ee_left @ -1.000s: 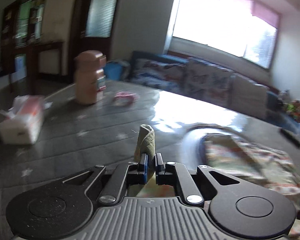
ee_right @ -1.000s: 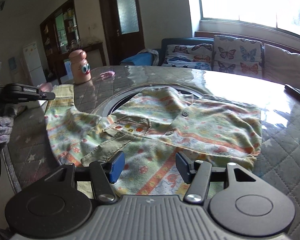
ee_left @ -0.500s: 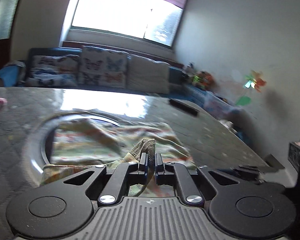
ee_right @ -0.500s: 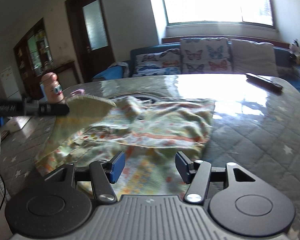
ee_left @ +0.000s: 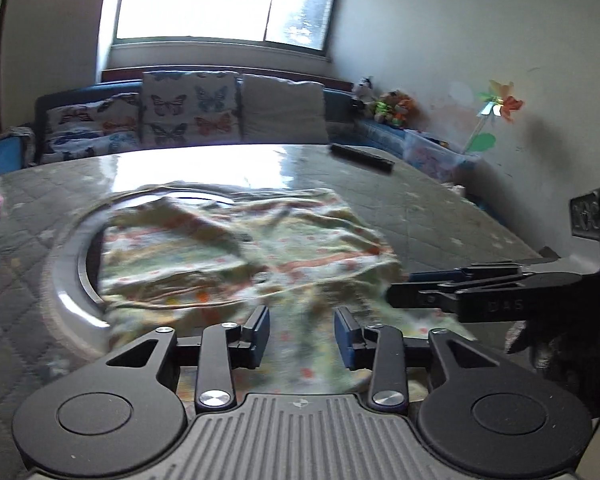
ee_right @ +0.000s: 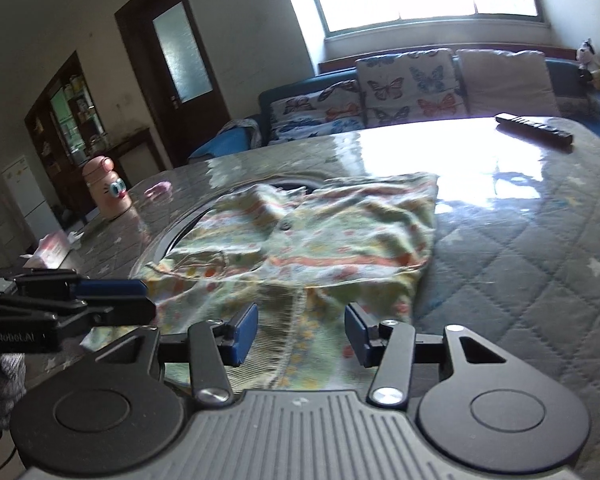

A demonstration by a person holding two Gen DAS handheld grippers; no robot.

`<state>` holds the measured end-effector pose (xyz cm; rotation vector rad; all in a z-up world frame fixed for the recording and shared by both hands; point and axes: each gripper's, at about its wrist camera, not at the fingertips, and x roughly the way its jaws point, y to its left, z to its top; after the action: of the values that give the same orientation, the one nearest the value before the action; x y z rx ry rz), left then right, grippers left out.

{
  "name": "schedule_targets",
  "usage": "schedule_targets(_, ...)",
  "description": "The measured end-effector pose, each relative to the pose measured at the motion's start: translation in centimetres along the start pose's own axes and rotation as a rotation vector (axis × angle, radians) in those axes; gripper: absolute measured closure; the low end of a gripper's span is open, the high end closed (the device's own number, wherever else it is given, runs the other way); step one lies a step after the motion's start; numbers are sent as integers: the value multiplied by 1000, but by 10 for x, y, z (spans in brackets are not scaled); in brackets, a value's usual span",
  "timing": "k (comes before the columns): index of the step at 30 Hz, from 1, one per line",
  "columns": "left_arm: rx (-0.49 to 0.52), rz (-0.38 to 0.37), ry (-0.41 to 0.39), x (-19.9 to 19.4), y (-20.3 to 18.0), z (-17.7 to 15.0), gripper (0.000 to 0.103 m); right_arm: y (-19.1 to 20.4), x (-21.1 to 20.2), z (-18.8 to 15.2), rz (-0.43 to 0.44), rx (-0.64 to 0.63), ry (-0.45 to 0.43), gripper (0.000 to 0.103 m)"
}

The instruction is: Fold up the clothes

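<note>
A pale green child's shirt (ee_left: 240, 256) with orange stripes and dots lies folded over itself on the quilted grey table cover (ee_right: 520, 248). It partly covers a round inset ring (ee_left: 66, 280). My left gripper (ee_left: 302, 336) hovers low over the shirt's near edge. Its jaws are opening and nothing is pressed between the pads. My right gripper (ee_right: 300, 334) is beside it over the same edge. Its jaws are closing, with the stitched hem (ee_right: 296, 320) lying under the gap and not pinched. Each gripper shows in the other's view: the right gripper (ee_left: 396, 292) and the left gripper (ee_right: 144, 300).
A black remote (ee_right: 534, 129) lies at the table's far right. A pink bottle with eyes (ee_right: 108, 188), a small pink item (ee_right: 159, 190) and a tissue pack (ee_right: 54, 248) sit at the left. A sofa with butterfly cushions (ee_left: 188, 108) is behind the table.
My left gripper swung right, carrying a pinched fold of the shirt over the rest, then let it go and opened. The right gripper's jaws narrowed a little.
</note>
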<state>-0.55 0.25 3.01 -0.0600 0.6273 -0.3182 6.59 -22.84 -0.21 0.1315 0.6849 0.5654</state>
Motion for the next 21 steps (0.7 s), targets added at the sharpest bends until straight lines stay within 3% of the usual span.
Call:
schedule_targets(8,-86,184,30,-5,56,-13,62,14,26,-9,2,-33,85,70)
schedule_targets(10,-102,198,35,-5,64,-16,62,16,27,-10,-4,-42,91,88)
schedule_targets(12,-109,209,44,-5,69,-19,62,18,25,-11,-13,-48,91,94)
schedule_targets(18,-97,219,56,-6,71,-24,62,28,-3,0,-37,-85,6,96)
schedule_targets(21,-92,235,63,-3,74,-25,62,26,-5,0,-67,-91,8,96)
